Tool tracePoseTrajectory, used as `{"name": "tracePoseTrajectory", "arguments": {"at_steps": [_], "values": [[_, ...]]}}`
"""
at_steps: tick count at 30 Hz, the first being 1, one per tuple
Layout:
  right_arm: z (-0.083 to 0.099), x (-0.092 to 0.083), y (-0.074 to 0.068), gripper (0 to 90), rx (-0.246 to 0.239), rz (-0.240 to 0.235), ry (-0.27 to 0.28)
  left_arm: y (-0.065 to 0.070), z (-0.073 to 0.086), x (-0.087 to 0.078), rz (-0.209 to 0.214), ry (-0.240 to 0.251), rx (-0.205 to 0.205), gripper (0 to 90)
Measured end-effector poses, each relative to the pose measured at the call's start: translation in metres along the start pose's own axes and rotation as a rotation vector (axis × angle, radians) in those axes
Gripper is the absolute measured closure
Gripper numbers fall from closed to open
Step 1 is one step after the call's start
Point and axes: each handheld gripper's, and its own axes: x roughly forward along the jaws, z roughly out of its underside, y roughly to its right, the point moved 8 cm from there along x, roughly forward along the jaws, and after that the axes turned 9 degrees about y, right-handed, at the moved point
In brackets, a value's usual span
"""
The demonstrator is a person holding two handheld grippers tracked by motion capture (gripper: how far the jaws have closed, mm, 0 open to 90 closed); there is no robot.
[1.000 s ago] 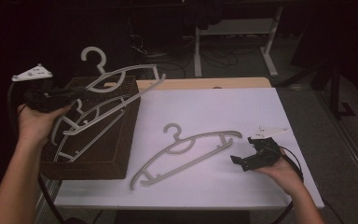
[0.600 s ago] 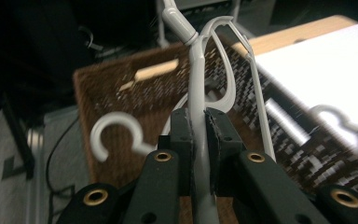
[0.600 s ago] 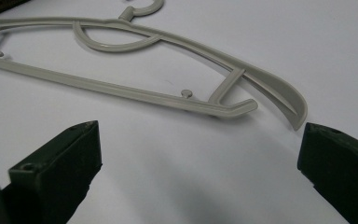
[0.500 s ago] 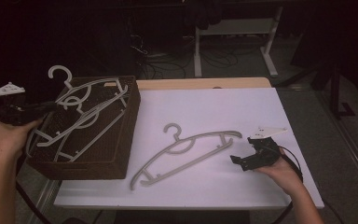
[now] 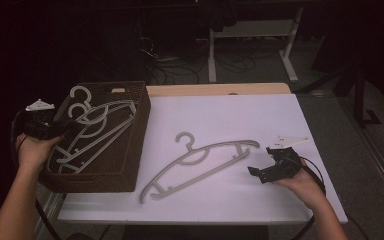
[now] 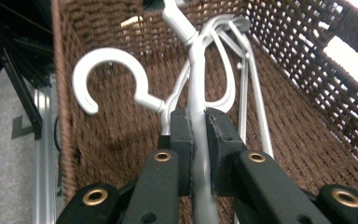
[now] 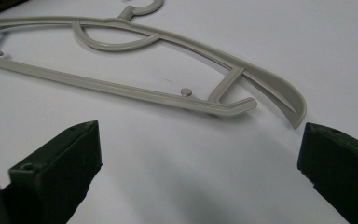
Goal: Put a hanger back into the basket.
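Observation:
My left gripper (image 5: 62, 131) (image 6: 198, 140) is shut on the bar of a pale grey hanger (image 5: 100, 131) (image 6: 196, 70), holding it down inside the brown wicker basket (image 5: 137, 130) (image 6: 303, 107). A second grey hanger (image 5: 77, 95) (image 6: 100, 74) lies under it in the basket, its hook to the left. A third grey hanger (image 5: 200, 162) (image 7: 135, 70) lies flat on the white table (image 5: 240, 120). My right gripper (image 5: 261, 172) (image 7: 198, 154) rests on the table just right of that hanger's end, jaws wide open with nothing between them.
The basket stands at the table's left edge, partly overhanging. A wooden strip (image 5: 215, 89) runs along the table's far edge. Behind it, white table legs (image 5: 290, 55) and cables stand on the dark floor.
My left gripper has moved left and down, lowering the held hanger from above the basket into it. The right gripper and the hanger on the table have stayed put.

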Motion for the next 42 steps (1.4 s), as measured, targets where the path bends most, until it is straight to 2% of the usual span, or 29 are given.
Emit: {"name": "tracePoseTrajectory", "arguments": {"at_steps": [2, 4, 6, 12, 13, 14, 15, 22, 31, 32, 33, 34, 42], "values": [[0.0, 0.0, 0.0, 0.0, -0.001, 0.0, 0.0, -0.001, 0.003, 0.001, -0.008, -0.017, 0.001, 79.4], [0.0, 0.0, 0.0, 0.0, -0.001, 0.001, -0.001, -0.002, 0.002, 0.0, -0.012, -0.006, -0.003, 69.8], [0.0, 0.0, -0.001, 0.0, -0.002, 0.0, -0.002, -0.003, 0.0, -0.001, -0.014, 0.009, -0.009, 65.4], [-0.001, 0.0, 0.0, 0.0, -0.002, 0.001, -0.001, 0.009, -0.01, -0.005, 0.054, 0.056, -0.03, 52.0], [-0.001, 0.0, 0.0, 0.0, -0.002, 0.001, -0.001, 0.009, -0.01, -0.005, 0.054, 0.056, -0.03, 50.3], [-0.001, 0.0, 0.0, 0.0, -0.002, 0.001, 0.0, 0.015, -0.014, -0.006, 0.086, 0.074, -0.043, 50.3], [-0.001, 0.0, -0.001, 0.0, -0.003, 0.001, 0.0, 0.02, -0.017, -0.006, 0.105, 0.085, -0.047, 45.9], [-0.001, 0.0, 0.0, 0.0, -0.001, 0.001, 0.004, 0.053, -0.034, -0.008, 0.224, 0.129, -0.045, 36.6], [-0.001, 0.0, -0.001, 0.0, -0.005, 0.0, 0.001, 0.1, -0.054, -0.009, 0.338, 0.17, -0.028, 29.6], [-0.001, 0.0, -0.001, 0.0, -0.005, 0.0, 0.001, 0.1, -0.054, -0.009, 0.338, 0.17, -0.028, 28.3], [-0.002, 0.0, -0.001, 0.0, -0.007, -0.001, 0.002, 0.113, -0.057, -0.008, 0.365, 0.17, -0.019, 28.3], [-0.002, 0.001, -0.001, 0.0, -0.002, -0.002, 0.003, 0.117, -0.058, -0.008, 0.371, 0.168, -0.017, 26.5], [-0.009, 0.002, -0.001, 0.0, -0.001, 0.003, 0.008, 0.179, -0.069, 0.003, 0.485, 0.182, 0.006, 20.8]]}}
